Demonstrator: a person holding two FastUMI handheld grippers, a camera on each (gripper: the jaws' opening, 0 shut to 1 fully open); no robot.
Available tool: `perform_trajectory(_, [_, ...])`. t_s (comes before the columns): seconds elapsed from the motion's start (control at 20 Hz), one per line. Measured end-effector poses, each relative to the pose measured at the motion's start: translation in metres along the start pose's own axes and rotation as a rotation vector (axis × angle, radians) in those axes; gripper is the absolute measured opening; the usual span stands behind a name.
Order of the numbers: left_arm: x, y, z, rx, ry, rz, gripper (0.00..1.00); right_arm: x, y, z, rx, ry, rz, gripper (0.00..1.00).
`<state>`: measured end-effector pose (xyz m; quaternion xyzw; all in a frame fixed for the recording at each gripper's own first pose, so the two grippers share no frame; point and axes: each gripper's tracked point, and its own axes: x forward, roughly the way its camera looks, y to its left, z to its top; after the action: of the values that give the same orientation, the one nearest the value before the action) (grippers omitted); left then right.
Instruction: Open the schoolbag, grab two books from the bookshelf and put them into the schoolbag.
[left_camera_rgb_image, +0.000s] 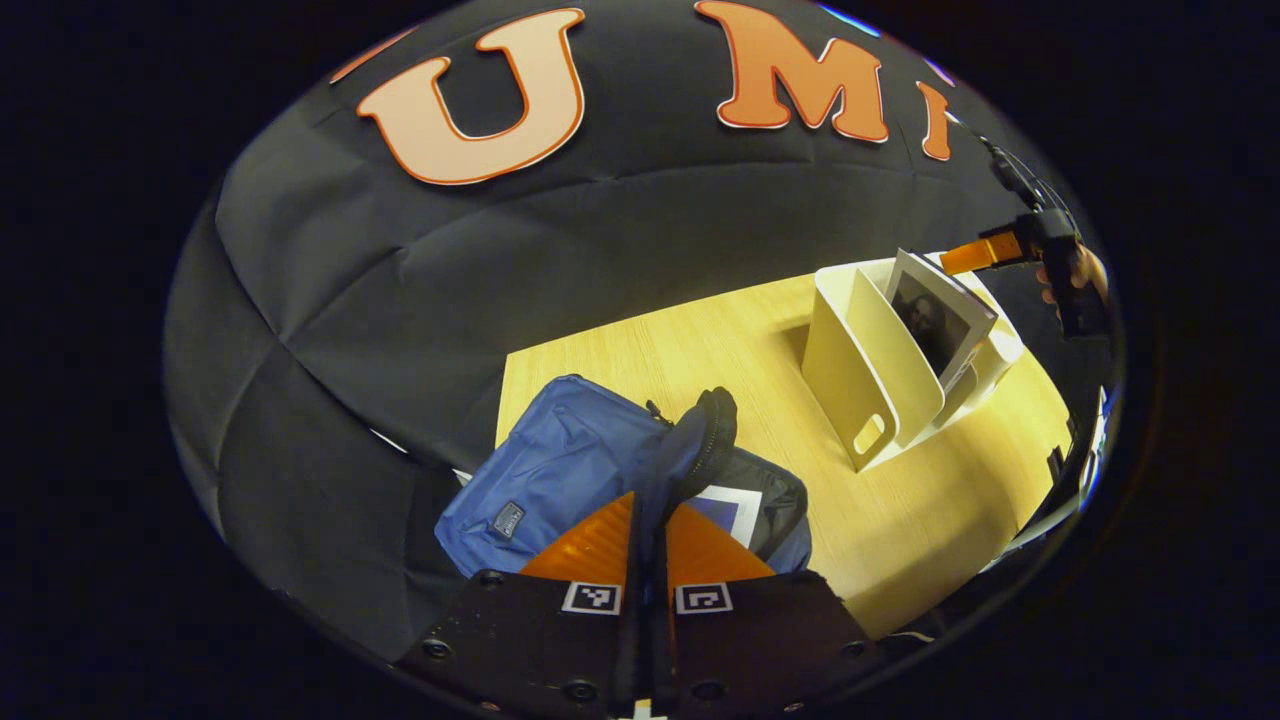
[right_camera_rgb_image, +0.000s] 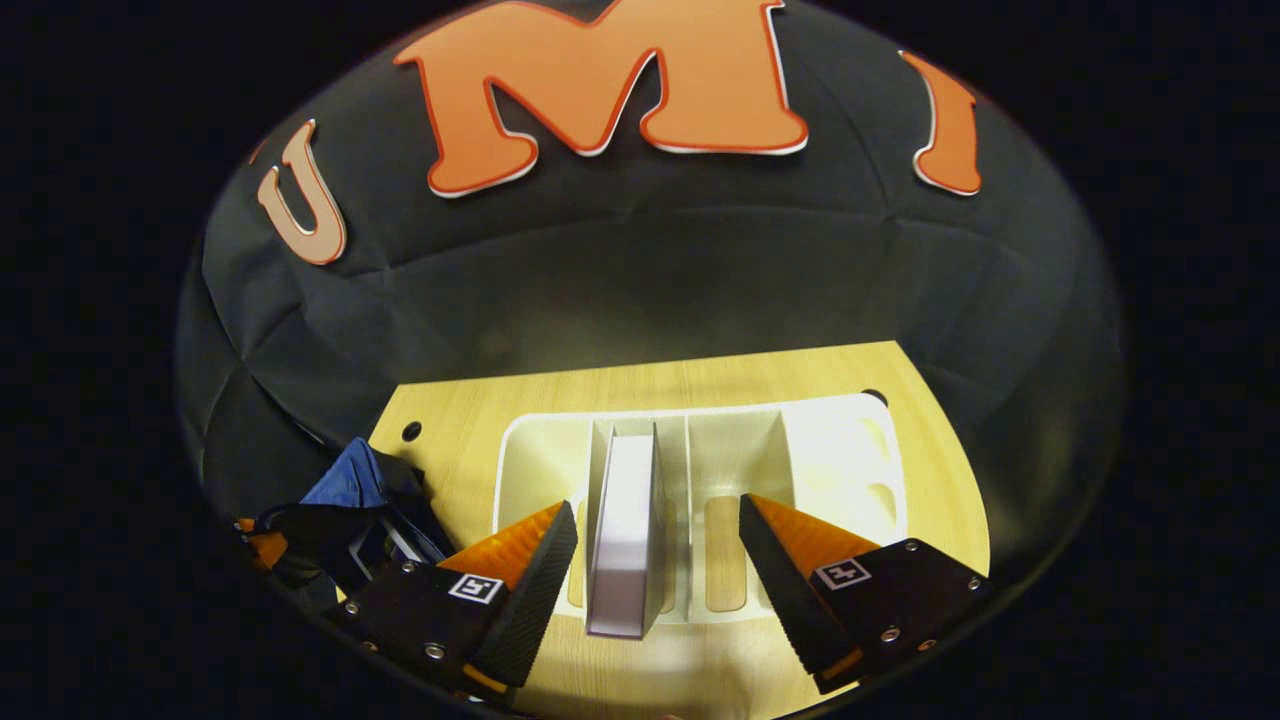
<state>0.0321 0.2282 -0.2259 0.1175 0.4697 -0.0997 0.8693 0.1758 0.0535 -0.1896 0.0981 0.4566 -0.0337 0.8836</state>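
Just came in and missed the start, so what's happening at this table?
A person is packing a blue fabric schoolbag on the light wooden table with two handheld grippers. The left gripper is shut on the bag's dark opened flap, holding it up; one book with a white border already lies inside. The right gripper is open, its fingers either side of a white book standing in the cream plastic bookshelf, not yet gripping it.
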Motion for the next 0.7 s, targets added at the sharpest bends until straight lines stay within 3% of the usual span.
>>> perform_trajectory(0.4, [0.002,0.002,0.0,0.016,0.007,-0.007,0.06,0.043,0.015,-0.039,-0.072,0.292,0.016,0.92])
perform_trajectory(0.7, [0.001,0.003,-0.004,-0.002,0.002,-0.017,0.06,0.048,0.014,-0.047,-0.102,0.389,-0.019,0.64])
